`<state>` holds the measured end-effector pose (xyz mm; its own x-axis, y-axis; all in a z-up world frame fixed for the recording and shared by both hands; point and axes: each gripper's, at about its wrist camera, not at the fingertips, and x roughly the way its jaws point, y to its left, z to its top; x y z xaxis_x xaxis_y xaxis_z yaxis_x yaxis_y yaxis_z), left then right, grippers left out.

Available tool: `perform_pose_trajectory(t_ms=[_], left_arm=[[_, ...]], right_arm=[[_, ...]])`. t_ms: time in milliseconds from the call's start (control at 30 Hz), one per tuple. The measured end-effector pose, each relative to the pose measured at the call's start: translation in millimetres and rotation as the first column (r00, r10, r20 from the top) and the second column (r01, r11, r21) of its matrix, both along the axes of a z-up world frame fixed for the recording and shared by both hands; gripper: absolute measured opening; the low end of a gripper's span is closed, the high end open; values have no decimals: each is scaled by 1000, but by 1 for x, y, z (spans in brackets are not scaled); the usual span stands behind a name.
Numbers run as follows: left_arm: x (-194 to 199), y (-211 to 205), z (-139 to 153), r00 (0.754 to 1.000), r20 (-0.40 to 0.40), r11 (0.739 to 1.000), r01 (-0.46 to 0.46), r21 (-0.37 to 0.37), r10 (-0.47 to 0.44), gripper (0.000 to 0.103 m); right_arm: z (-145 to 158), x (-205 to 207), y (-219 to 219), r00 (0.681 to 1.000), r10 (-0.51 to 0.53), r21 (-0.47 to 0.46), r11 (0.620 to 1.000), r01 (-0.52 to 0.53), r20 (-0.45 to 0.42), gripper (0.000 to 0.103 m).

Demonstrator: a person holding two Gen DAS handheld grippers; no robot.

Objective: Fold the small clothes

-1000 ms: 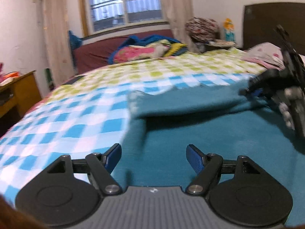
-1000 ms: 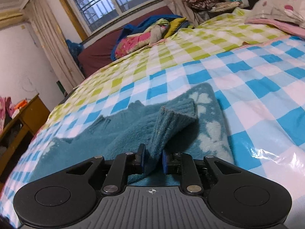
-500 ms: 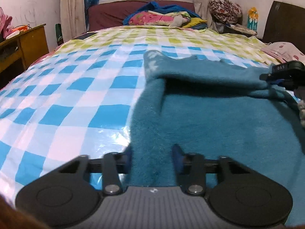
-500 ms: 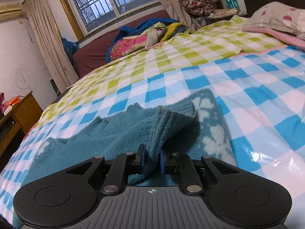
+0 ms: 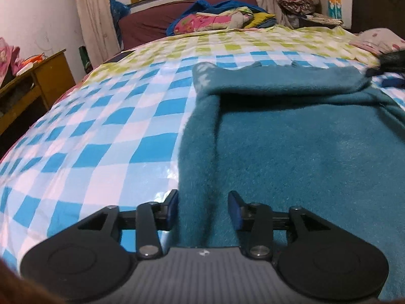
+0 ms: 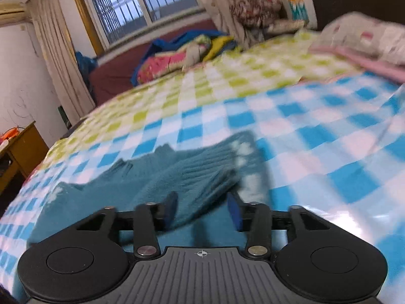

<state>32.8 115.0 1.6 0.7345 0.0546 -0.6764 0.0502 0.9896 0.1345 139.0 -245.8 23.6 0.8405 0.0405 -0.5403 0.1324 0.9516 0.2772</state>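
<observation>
A teal knitted sweater (image 5: 303, 152) lies flat on the blue-and-white checked bedspread (image 5: 101, 139), with its far part folded over towards me. My left gripper (image 5: 203, 209) sits low at the sweater's left edge; its jaws are opening, and the edge lies loose between the blue pads (image 5: 173, 206). In the right wrist view the sweater's sleeve (image 6: 197, 177) lies folded across the sweater (image 6: 101, 195). My right gripper (image 6: 202, 209) is just behind the cuff. Its jaws are opening and the pads are off the cuff. A dark blur at the left wrist view's right edge is the right gripper (image 5: 389, 62).
A wooden desk (image 5: 38, 81) stands off the bed's left side. Piled bedding (image 5: 217, 20) sits at the far end under a barred window (image 6: 141, 7). Pink pillows (image 6: 367, 38) and a dark headboard (image 5: 374, 0) are at the right.
My left gripper sank to the sweater's left edge, narrowed on it, then widened again. My right gripper, shut on the sleeve cuff before, has let go, and the sleeve now lies flat.
</observation>
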Motion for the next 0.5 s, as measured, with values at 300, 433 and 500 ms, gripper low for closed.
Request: perform_pose_trajectory(t_ms=[300, 433, 500], left_arm=[[-12, -12, -4, 1000, -7, 999, 21, 40, -21, 64], [-17, -15, 1, 1000, -15, 999, 28, 25, -27, 64], [-24, -17, 8, 999, 2, 999, 40, -16, -40, 64]], right_arm=[[-29, -78, -10, 982, 14, -178, 983, -49, -190, 55], [-31, -74, -19, 983, 11, -150, 988, -39, -183, 10], [-26, -75, -32, 984, -10, -82, 997, -5, -181, 8]])
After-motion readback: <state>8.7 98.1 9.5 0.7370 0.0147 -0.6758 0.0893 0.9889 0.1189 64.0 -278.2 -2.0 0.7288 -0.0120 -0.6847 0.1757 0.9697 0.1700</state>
